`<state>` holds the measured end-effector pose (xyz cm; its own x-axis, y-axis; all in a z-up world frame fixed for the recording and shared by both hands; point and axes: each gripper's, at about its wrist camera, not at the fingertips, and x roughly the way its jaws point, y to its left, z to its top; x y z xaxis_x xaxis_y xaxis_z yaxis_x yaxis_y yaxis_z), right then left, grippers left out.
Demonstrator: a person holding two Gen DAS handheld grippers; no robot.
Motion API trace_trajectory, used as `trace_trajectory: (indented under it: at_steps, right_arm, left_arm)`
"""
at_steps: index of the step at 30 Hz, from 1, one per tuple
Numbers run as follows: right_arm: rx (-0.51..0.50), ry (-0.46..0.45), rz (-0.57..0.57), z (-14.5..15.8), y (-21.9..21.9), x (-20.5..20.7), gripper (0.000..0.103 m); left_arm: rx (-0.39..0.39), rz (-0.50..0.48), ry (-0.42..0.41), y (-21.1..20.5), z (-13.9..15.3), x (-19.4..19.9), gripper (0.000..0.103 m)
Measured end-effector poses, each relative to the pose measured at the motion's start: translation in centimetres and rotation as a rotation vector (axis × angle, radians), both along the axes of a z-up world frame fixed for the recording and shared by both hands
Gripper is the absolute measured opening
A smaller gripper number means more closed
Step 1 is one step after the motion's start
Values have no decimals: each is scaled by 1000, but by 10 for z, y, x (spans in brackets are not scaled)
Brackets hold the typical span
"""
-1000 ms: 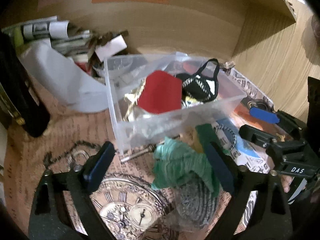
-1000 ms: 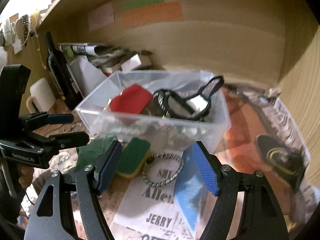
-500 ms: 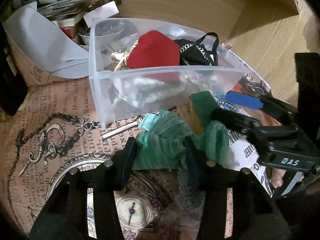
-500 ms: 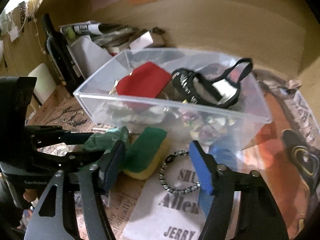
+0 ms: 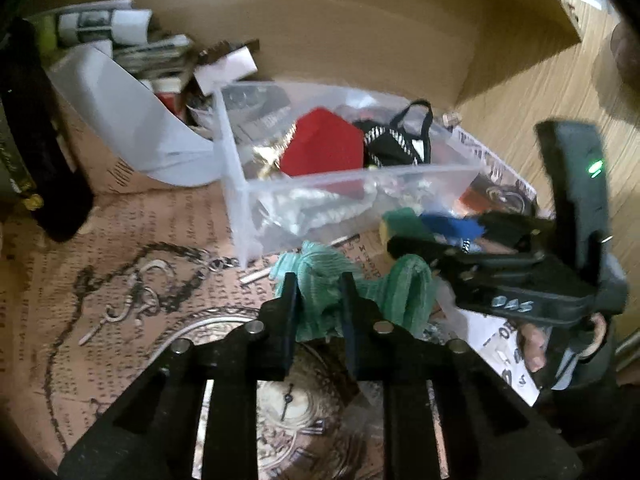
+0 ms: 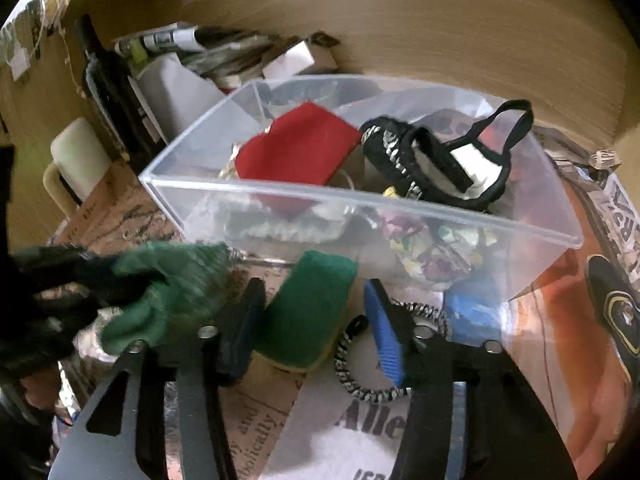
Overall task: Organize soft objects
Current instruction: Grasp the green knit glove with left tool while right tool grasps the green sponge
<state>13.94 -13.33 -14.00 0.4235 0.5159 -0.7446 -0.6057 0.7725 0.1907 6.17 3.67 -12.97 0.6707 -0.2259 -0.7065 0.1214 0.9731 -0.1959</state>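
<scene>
Pick step under way. Left gripper (image 5: pixel 316 292) fingers clenched on green mesh cloth (image 5: pixel 320 280), just in front of clear bin (image 6: pixel 360 196). Right gripper (image 6: pixel 312 320) fingers just been closing around green sponge (image 6: pixel 308 312) before bin, not visibly pressing. Next: finish squeeze, lift both into bin.

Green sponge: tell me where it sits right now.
In the right wrist view the green sponge lies on the printed paper just in front of the clear bin, between the right gripper's closing jaws, with the striped bracelet beside it.

A dark glass bottle (image 6: pixel 105 92) stands upright at the rear left, a cream mug (image 6: pixel 76 164) just beside it. Rolled papers (image 5: pixel 100 26) lie behind (print illegible). A metal chain (image 5: pixel 132 280) rests on the newsprint-patterned table covering (image 5: pixel 168 216).
</scene>
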Motion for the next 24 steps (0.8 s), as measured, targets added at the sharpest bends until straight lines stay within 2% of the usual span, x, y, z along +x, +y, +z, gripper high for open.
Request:
trace_trajectory:
  at_steps: [1,7,17,24]
  right_arm:
    - [2,3,8,-1,1,0,38]
    - [13,-43,17,10,-3,-11,35]
    - [95,-169,17,59,-25,-36,35]
    - [156,-244,-26,86,-38,-31,35]
  left_arm:
    - [0,5,-10,1,3,-3,15]
    - [-3,20,-69,4,21,-12,15]
    - [17,35,-162,1,58,-13,15]
    - [36,40,-235,-2,84,-4,13]
